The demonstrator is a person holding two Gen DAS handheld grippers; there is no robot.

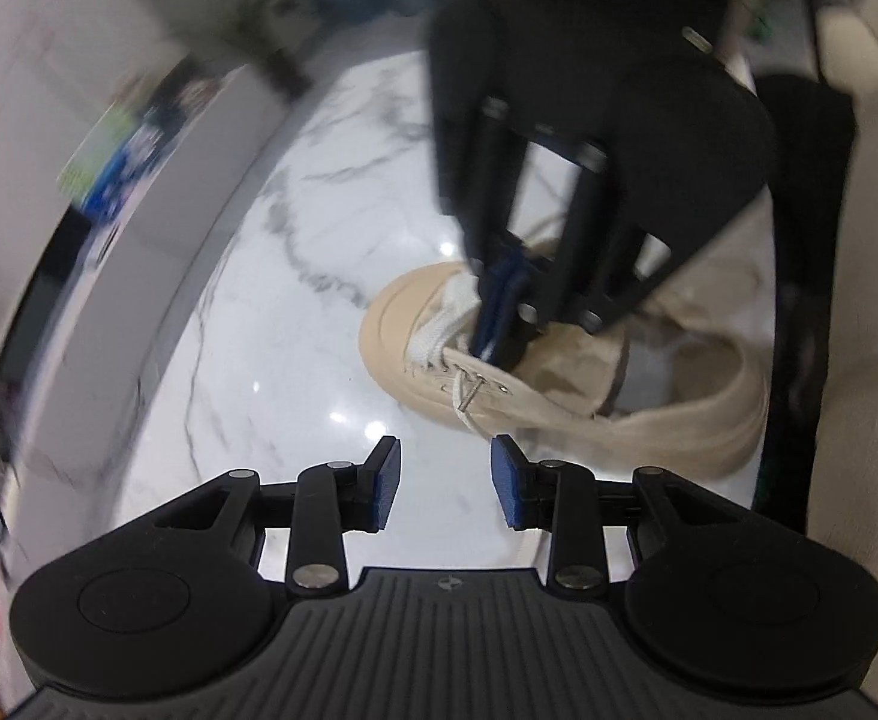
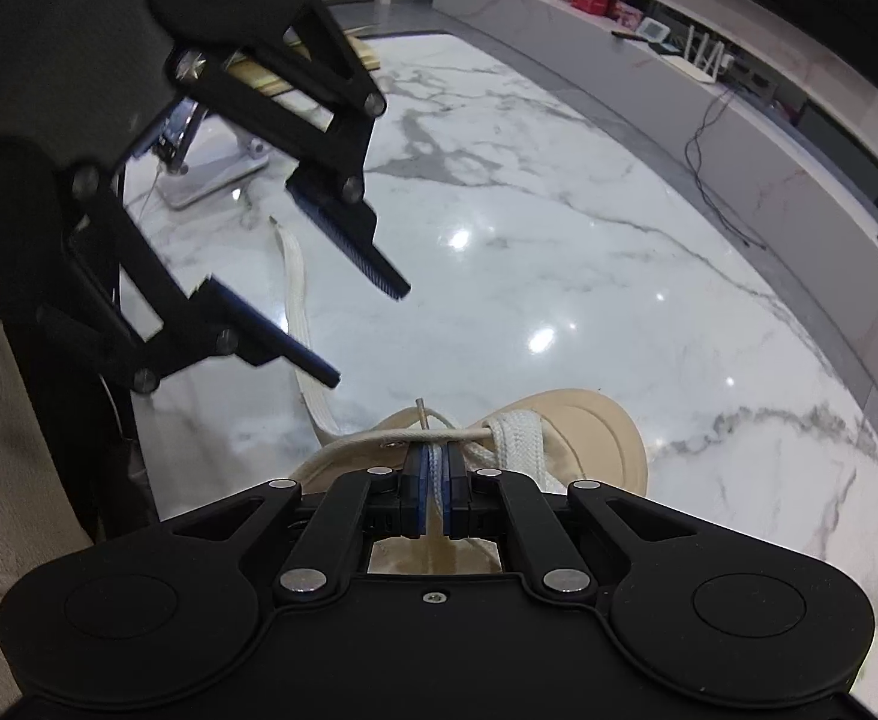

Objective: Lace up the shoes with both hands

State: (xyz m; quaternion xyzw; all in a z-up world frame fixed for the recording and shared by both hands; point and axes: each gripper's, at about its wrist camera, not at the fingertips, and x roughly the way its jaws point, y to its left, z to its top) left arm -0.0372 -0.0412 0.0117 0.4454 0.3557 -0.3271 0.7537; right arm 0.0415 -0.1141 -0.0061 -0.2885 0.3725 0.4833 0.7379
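Note:
A beige sneaker lies on the white marble table, toe toward the left. My right gripper comes down from above onto its tongue area and is shut on the flat white lace. The lace's metal tip pokes out through an eyelet on the shoe's near side. My left gripper is open and holds nothing, a short way in front of that tip. In the right wrist view the shoe's toe shows beyond my shut fingers. The left gripper hangs open at upper left. The lace's loose end trails across the table.
A white folding stand sits on the table behind the left gripper. A grey ledge with small boxes and a black cable curves along the table's far side. A person's dark sleeve is at the right.

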